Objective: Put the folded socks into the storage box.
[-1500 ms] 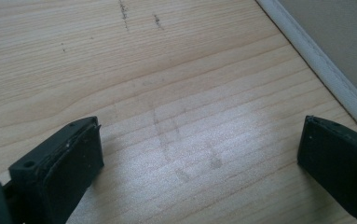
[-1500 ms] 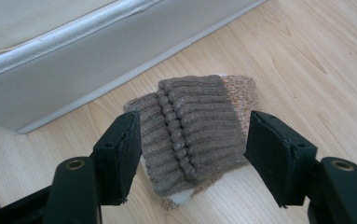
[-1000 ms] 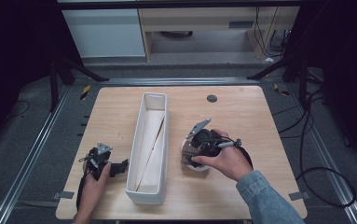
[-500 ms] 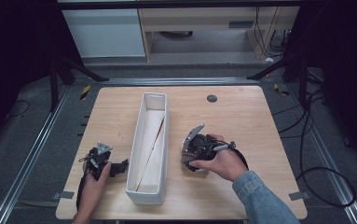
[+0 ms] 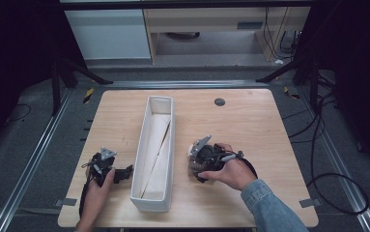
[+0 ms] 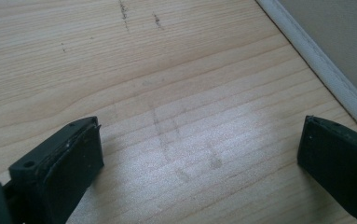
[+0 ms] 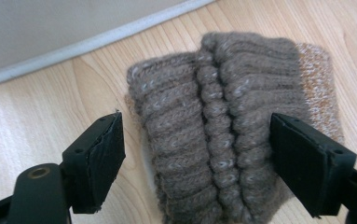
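My right tool (image 7: 197, 154) stood wide over the folded knit sock (image 7: 227, 126) lying on the desk (image 7: 50, 116) beside the tray (image 5: 153, 150); closing squarely across its ribs seemed best.

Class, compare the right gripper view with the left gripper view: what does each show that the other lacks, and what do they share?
Right gripper view alone: a folded brown ribbed knit piece lying between the open right gripper. Left gripper view alone: faint grey marks on bare wood between the open left gripper. Both share the wooden table and the white container's wall.
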A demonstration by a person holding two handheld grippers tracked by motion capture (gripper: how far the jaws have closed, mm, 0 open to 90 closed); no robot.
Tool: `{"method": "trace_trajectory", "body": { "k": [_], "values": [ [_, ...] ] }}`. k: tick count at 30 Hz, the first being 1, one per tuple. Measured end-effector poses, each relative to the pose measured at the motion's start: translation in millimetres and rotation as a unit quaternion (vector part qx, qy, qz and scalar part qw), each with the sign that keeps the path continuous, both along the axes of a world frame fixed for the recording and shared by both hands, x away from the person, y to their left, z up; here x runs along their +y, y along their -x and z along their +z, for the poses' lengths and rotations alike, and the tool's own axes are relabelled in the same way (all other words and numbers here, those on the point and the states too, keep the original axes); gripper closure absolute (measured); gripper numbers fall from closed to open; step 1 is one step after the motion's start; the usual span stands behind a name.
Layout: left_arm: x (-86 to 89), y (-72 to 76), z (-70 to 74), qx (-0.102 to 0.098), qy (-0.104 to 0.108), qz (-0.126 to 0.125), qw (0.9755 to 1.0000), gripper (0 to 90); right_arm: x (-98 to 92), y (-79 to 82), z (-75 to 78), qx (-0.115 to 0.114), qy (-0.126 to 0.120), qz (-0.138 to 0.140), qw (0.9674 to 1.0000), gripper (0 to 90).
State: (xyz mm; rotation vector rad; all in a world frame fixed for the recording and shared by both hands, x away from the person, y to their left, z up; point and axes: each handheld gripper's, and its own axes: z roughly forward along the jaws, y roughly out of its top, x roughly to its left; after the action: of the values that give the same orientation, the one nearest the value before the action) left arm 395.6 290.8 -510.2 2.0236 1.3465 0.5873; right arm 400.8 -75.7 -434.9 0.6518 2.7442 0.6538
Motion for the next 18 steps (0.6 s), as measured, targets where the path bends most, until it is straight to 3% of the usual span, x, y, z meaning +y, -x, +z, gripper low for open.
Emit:
{"method": "trace_trajectory", "body": {
  "k": [18],
  "values": [
    [0.0, 0.0, 0.0, 0.000, 0.000, 0.000, 1.0000, 0.0, 0.9, 4.1, -17.3, -0.045, 0.041, 0.020, 0.9979, 22.9]
  ]
}}
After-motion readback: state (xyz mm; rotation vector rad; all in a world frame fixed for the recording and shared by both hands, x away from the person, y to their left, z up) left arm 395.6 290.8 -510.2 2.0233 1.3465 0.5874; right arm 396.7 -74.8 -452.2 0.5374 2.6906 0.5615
